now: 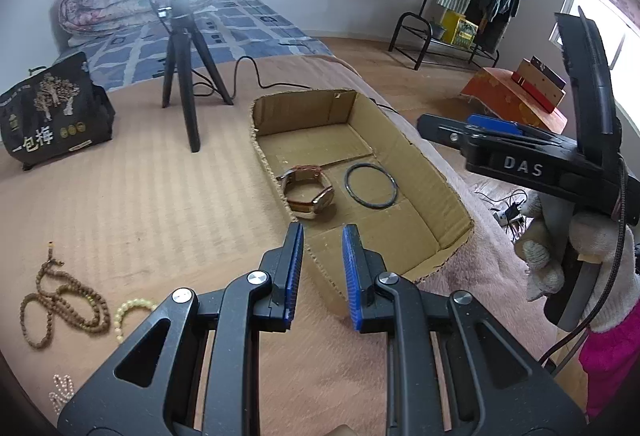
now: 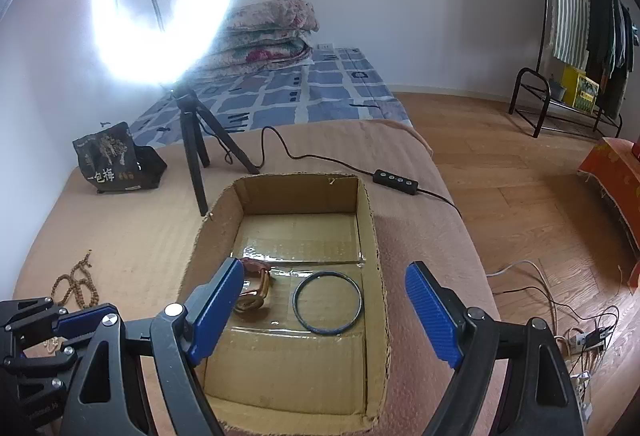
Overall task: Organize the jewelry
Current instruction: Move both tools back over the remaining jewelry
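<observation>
An open cardboard box (image 1: 420, 171) (image 2: 376, 236) sits on the pink blanket. Inside lie a brown-strap watch (image 1: 310, 193) (image 2: 252, 290) and a dark bangle (image 1: 371, 185) (image 2: 327, 302). My left gripper (image 1: 322, 236) is open and empty, just above the box's near wall. My right gripper (image 2: 324, 288) is open wide and empty, hovering over the box; it also shows in the left wrist view (image 1: 492, 131). On the blanket to the left lie a brown bead necklace (image 1: 60, 300) (image 2: 76, 286), a pale bead bracelet (image 1: 130, 314) and a small pearl piece (image 1: 60, 392).
A ring light on a black tripod (image 1: 184, 75) (image 2: 196, 151) stands behind the box, its cable and controller (image 2: 396, 179) trailing right. A black snack bag (image 1: 52, 115) (image 2: 116, 155) sits at the back left. The blanket's edge drops to wooden floor with cables (image 2: 580, 336) on the right.
</observation>
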`<action>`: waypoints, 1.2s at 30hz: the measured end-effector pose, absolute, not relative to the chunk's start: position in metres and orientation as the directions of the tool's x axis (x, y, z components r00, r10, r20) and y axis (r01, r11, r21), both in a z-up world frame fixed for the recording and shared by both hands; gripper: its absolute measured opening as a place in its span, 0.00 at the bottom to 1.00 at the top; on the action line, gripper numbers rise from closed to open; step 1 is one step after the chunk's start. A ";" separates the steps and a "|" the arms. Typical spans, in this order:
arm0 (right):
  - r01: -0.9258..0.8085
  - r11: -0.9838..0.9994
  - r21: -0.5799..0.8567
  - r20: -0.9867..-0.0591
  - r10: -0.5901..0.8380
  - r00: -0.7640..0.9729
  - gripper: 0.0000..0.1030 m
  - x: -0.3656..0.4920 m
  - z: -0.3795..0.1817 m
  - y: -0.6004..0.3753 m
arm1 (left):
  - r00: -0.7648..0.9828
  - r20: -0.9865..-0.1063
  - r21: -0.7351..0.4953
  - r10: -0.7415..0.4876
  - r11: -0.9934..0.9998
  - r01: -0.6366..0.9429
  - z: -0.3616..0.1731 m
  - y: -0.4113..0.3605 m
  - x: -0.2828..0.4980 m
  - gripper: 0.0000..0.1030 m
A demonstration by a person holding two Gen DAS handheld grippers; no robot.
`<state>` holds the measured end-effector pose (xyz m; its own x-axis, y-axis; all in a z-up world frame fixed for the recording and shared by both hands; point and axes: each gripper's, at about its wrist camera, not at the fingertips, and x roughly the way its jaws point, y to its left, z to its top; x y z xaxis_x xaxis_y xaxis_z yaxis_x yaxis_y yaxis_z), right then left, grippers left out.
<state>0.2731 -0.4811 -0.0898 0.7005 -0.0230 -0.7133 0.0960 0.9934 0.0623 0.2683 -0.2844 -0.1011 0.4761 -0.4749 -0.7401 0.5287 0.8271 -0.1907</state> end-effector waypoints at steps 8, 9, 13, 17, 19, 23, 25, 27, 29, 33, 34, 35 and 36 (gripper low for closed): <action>0.081 0.995 0.050 -0.697 -0.023 0.717 0.82 0.252 -0.070 -0.467 | 0.517 -0.725 -0.179 -0.454 0.850 0.496 -0.085 -0.251 0.259 0.42; 0.076 0.996 0.048 -0.695 -0.022 0.719 0.82 0.249 -0.067 -0.464 | 0.529 -0.718 -0.178 -0.452 0.854 0.489 -0.081 -0.243 0.256 0.45; 0.055 0.998 0.036 -0.687 -0.015 0.727 0.83 0.237 -0.058 -0.451 | 0.557 -0.706 -0.165 -0.437 0.867 0.471 -0.071 -0.220 0.248 0.45; 0.028 0.999 0.040 -0.681 0.007 0.732 0.83 0.226 -0.052 -0.438 | 0.587 -0.697 -0.139 -0.411 0.881 0.452 -0.062 -0.194 0.238 0.45; 0.010 0.999 0.043 -0.679 0.022 0.733 0.83 0.220 -0.051 -0.429 | 0.600 -0.694 -0.130 -0.398 0.889 0.440 -0.059 -0.181 0.235 0.45; -0.033 0.998 0.045 -0.677 0.054 0.734 0.85 0.211 -0.049 -0.410 | 0.619 -0.697 -0.117 -0.363 0.909 0.401 -0.058 -0.146 0.230 0.45; -0.056 0.997 0.047 -0.677 0.073 0.732 0.86 0.206 -0.049 -0.399 | 0.627 -0.701 -0.107 -0.338 0.920 0.376 -0.060 -0.128 0.229 0.45; -0.080 0.996 0.051 -0.679 0.093 0.729 0.86 0.203 -0.050 -0.390 | 0.638 -0.705 -0.094 -0.308 0.933 0.346 -0.062 -0.107 0.226 0.45; -0.103 0.993 0.054 -0.681 0.112 0.724 0.86 0.200 -0.052 -0.379 | 0.651 -0.708 -0.077 -0.274 0.946 0.315 -0.066 -0.087 0.223 0.45; -0.145 0.987 0.073 -0.690 0.154 0.707 0.86 0.195 -0.059 -0.359 | 0.655 -0.724 -0.052 -0.216 0.964 0.261 -0.076 -0.052 0.218 0.45; -0.157 0.985 0.072 -0.693 0.163 0.702 0.86 0.194 -0.062 -0.353 | 0.652 -0.731 -0.049 -0.202 0.968 0.245 -0.081 -0.041 0.216 0.45; -0.166 0.984 0.070 -0.695 0.167 0.699 0.86 0.194 -0.064 -0.349 | 0.649 -0.736 -0.048 -0.195 0.970 0.237 -0.084 -0.034 0.215 0.45; -0.178 0.982 0.067 -0.699 0.174 0.693 0.86 0.194 -0.067 -0.343 | 0.643 -0.743 -0.048 -0.186 0.973 0.227 -0.089 -0.026 0.213 0.45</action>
